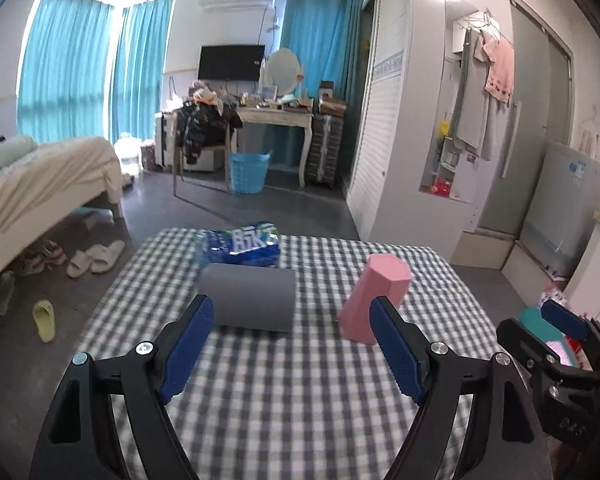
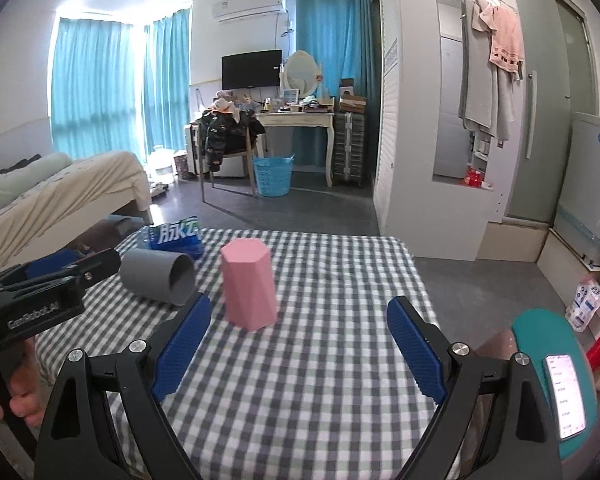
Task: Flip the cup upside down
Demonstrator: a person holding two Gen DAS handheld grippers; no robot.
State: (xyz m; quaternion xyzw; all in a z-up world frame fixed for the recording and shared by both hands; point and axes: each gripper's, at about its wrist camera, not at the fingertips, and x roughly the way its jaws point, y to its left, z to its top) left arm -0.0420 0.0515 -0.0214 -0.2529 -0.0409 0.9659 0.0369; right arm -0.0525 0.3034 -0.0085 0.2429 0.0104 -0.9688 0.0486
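Observation:
A grey cup (image 1: 252, 298) lies on its side on the checked tablecloth (image 1: 292, 392), its open mouth to the right in the right wrist view (image 2: 160, 276). A pink faceted cup (image 1: 374, 298) stands upside down, closed end up, to its right; it also shows in the right wrist view (image 2: 250, 288). My left gripper (image 1: 290, 336) is open and empty, a little short of the grey cup. My right gripper (image 2: 298, 340) is open and empty, in front of and right of the pink cup. The right gripper also shows at the right edge of the left wrist view (image 1: 556, 332).
A pack of blue-labelled water bottles (image 1: 240, 244) lies at the table's far edge behind the grey cup. A phone on a teal stand (image 2: 560, 384) is by the table's right side. A bed (image 1: 40, 184), slippers and a blue basket (image 1: 248, 172) are on the floor beyond.

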